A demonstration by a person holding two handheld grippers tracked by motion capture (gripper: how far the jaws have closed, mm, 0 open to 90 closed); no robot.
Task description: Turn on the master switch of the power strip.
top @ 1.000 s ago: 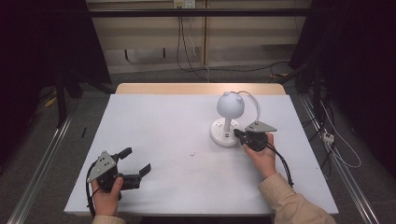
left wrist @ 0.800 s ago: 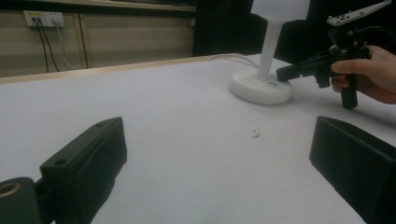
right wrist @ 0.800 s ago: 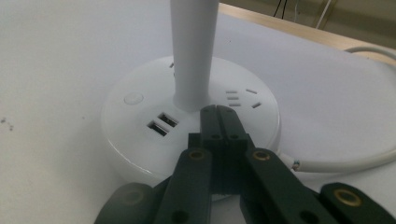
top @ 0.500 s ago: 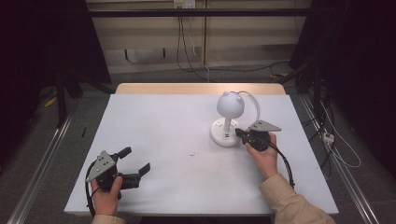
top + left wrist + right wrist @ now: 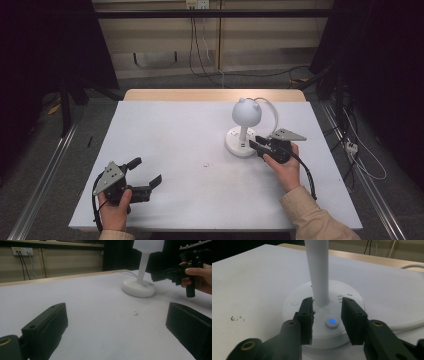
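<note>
Right gripper view, closest in: the right gripper [image 5: 327, 315] has its two black fingers [image 5: 305, 320] parted a little over the near edge of the lamp's [image 5: 322, 285] round base, and they have just been opening. Between them sits a small round button [image 5: 332, 321] with a glowing blue ring, set into the top of the base; the fingers are released, pressing on nothing. Just past the button the lamp's smooth white stem rises straight up from the middle of the base. Small raised marks and a faint oval pad show on the base beside the stem. A few dark specks [image 5: 237, 318] lie on the white counter [image 5: 249, 277] to one side.

From the high view, the left gripper [image 5: 145, 177] rests low at the near left corner of the counter, fingers spread wide with nothing between them, well apart from the lamp. The lamp stands right of centre, toward the far half: a flat white disc, a thin stem and a rounded white shade with two small ear-like bumps on top. A white cord [image 5: 272, 112] loops from behind it toward the far edge.
</note>
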